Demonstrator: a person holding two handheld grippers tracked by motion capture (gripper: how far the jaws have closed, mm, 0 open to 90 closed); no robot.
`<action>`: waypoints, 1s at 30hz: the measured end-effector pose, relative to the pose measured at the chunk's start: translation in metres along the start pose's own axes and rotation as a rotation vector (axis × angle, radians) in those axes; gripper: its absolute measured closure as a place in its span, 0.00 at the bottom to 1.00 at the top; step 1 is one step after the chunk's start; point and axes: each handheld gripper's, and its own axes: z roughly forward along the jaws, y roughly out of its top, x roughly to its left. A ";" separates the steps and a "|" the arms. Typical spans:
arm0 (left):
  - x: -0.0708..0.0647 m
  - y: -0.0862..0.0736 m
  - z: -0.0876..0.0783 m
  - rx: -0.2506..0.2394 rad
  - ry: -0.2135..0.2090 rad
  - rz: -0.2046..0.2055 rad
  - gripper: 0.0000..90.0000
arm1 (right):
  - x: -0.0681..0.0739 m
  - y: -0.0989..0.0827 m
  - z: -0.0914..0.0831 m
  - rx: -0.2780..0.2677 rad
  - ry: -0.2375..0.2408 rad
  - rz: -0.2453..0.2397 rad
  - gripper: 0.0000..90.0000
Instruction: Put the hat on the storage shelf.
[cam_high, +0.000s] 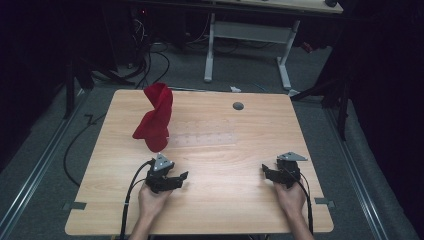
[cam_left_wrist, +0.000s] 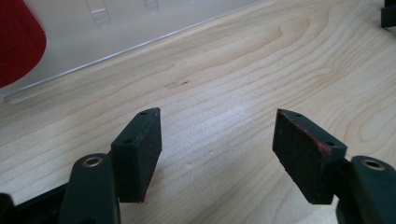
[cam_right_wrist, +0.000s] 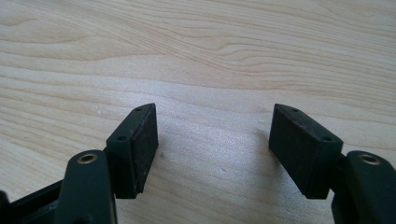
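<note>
**Both grippers rest apart on the wood, red cloth standing behind**

Across the middle of the high view spreads the light wooden tabletop (cam_high: 225, 200), with grey floor around it and a white-legged desk (cam_high: 250, 35) at the upper centre. On its upper left part a red cloth (cam_high: 155, 120) stands in a twisted, upright heap, and a clear plastic sheet (cam_high: 205, 134) lies flat just to its right, with the cloth's lower end at the sheet's left edge. Lower left of centre, the left gripper (cam_high: 181, 176) sits just below the cloth, apart from it, jaws spread with bare wood between them; the left gripper view shows the cloth (cam_left_wrist: 16, 42) at its upper left corner. At lower right, well apart, the right gripper (cam_high: 265, 171) lies released too, nothing between its jaws. Smallest, a grey round disc (cam_high: 238, 105) sits near the upper centre edge.
</note>
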 end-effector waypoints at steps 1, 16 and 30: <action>-0.003 -0.001 0.004 -0.025 0.004 -0.016 0.37 | 0.000 0.000 0.000 0.000 0.000 0.000 0.37; -0.007 -0.008 0.026 -0.098 0.068 -0.066 0.37 | 0.000 0.000 0.000 0.001 0.000 0.001 0.37; -0.007 -0.012 0.031 -0.083 0.103 -0.011 0.34 | 0.000 0.000 0.000 0.001 0.001 0.000 0.36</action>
